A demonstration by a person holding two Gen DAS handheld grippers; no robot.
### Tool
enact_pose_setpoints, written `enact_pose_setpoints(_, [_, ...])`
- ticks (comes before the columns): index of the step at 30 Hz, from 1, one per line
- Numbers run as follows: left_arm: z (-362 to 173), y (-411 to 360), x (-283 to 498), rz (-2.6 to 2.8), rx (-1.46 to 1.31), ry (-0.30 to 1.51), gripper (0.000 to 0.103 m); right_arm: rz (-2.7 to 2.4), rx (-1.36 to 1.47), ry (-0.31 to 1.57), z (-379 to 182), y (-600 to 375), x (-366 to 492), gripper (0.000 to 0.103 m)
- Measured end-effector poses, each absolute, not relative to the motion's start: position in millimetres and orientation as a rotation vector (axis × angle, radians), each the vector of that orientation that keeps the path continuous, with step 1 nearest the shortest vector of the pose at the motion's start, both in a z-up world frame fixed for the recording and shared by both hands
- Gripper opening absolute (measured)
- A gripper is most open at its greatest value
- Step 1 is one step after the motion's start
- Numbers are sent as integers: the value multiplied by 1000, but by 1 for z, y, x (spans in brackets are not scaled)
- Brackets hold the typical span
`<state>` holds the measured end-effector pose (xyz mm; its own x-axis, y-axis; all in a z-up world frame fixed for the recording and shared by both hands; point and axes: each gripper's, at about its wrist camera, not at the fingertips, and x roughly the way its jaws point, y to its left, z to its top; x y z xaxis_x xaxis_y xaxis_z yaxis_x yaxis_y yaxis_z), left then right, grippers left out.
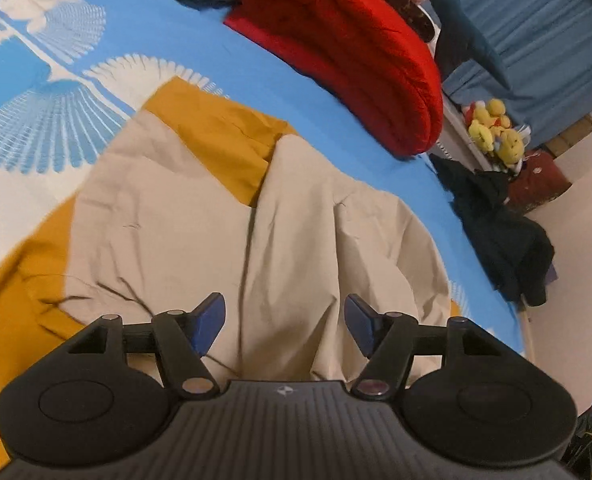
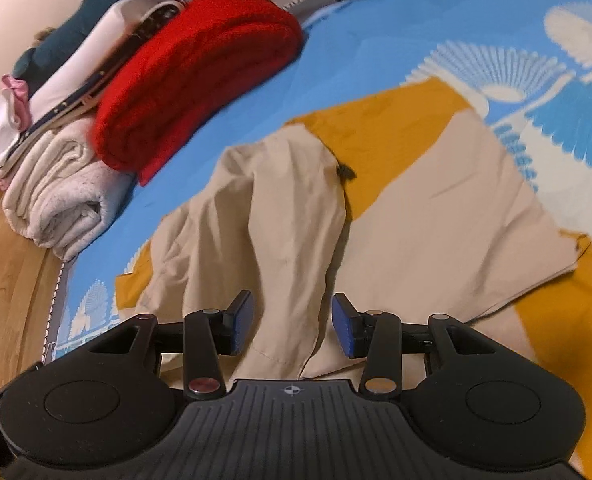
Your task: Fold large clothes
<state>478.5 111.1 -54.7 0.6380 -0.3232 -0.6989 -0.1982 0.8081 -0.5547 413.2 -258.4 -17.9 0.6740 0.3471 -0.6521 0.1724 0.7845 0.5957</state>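
A large garment, beige [image 1: 183, 216] with mustard-yellow parts [image 1: 219, 140], lies partly folded on the blue patterned bed sheet [image 1: 199, 40]. It also shows in the right wrist view [image 2: 436, 224], with mustard areas [image 2: 380, 132]. My left gripper [image 1: 284, 322] is open just above the beige cloth, holding nothing. My right gripper [image 2: 292, 328] is open over a raised beige fold [image 2: 279, 240] that runs between its fingers; the pads do not pinch it.
A folded red blanket [image 1: 352, 52] lies at the far side of the bed; it also shows in the right wrist view [image 2: 191, 76] beside a rolled white blanket [image 2: 59, 200]. Dark clothes [image 1: 500, 236] and yellow plush toys [image 1: 492, 128] sit beyond the bed edge. A wooden board [image 2: 7, 280] borders the bed.
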Motion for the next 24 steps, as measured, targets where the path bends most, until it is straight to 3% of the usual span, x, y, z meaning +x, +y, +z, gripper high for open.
enact_pose_setpoints(8, [-84,98,498,-159,-707,937,69,243,813,754,-16,-242,420,47])
enact_pose_setpoints(9, [-89,95,500,-156,-689,963,63,249,814,760,-17,-239,422,47])
enact_pose_setpoints(10, [-95,91,503,-150,-667,996,40,250,807,772,-19,-236,424,47])
enact_pose_setpoints(12, [-104,90,506,-162,-661,1016,4,248,781,798,-24,-229,428,46])
enact_pose_setpoints(13, [-104,92,507,-150,-657,1009,2,241,769,802,-26,-226,430,28])
enact_pose_setpoints(14, [-100,95,508,-134,-651,982,2,239,764,799,-28,-224,432,1])
enact_pose_setpoints(18, [-47,113,488,-153,-659,601,1,305,801,706,-18,-218,433,0])
enact_pose_setpoints(20, [-27,113,478,-211,-634,469,2,414,927,511,0,-227,418,0])
enact_pose_setpoints(22, [-32,105,479,-192,-592,520,2,452,992,349,14,-238,403,0])
enact_pose_setpoints(24, [-63,98,491,-115,-575,708,1,366,1009,327,10,-247,396,0])
